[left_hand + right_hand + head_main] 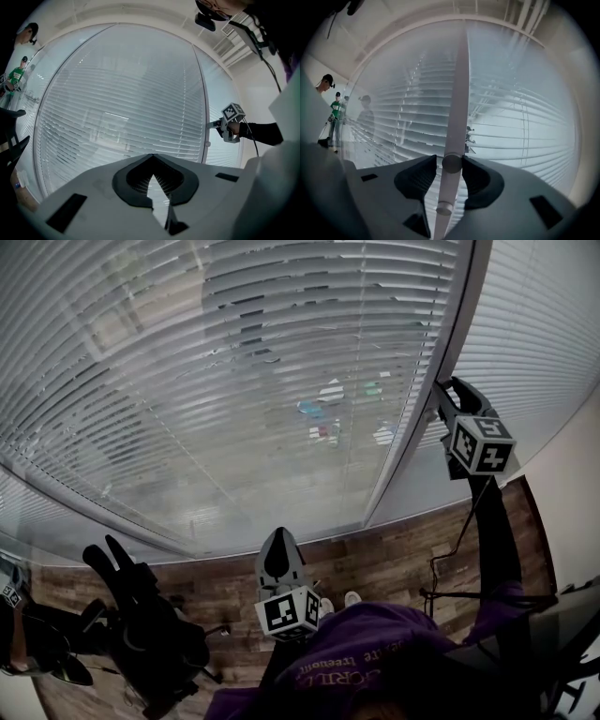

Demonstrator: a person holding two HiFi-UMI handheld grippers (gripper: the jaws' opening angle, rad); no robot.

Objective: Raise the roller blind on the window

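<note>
— Right tongs (pixel 449 162) point straight at the upright window post (pixel 458 84), arm (pixel 499 521) stretched out in a dark sleeve!
— Spread, are they?
— Spread, yes, with the post's round knob (pixel 452 163) sitting between them, no squeeze that I can see
— And the left tongs (pixel 152 157)?
— Pressed together, empty, held low and left of the right pair. The blind (pixel 234 381) hangs lowered just beyond both tips
</note>
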